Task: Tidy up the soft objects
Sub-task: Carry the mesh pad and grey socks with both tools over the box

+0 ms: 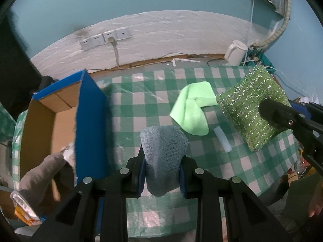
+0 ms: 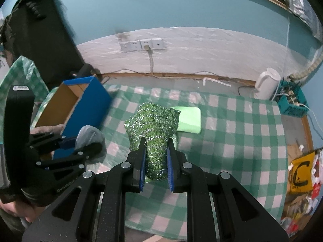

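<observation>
My left gripper (image 1: 162,159) is shut on a blue-grey cloth (image 1: 162,151) and holds it above the checked tablecloth, just right of the blue cardboard box (image 1: 88,121). The same cloth (image 2: 88,137) and left gripper (image 2: 80,143) show at the left of the right wrist view. My right gripper (image 2: 156,151) is shut on a sparkly green scouring pad (image 2: 153,125), held above the table; the pad also shows in the left wrist view (image 1: 252,109). A light green cloth (image 1: 193,109) lies folded on the table beyond both grippers; in the right wrist view (image 2: 189,119) it lies partly behind the pad.
The open box (image 2: 66,102) holds a grey soft item (image 1: 40,175) and a packet. A white kettle (image 2: 266,83) and a blue basket (image 2: 290,100) stand at the back right. A small white strip (image 1: 223,139) lies on the green-checked tablecloth (image 2: 232,141). Wall sockets (image 2: 141,44) are behind.
</observation>
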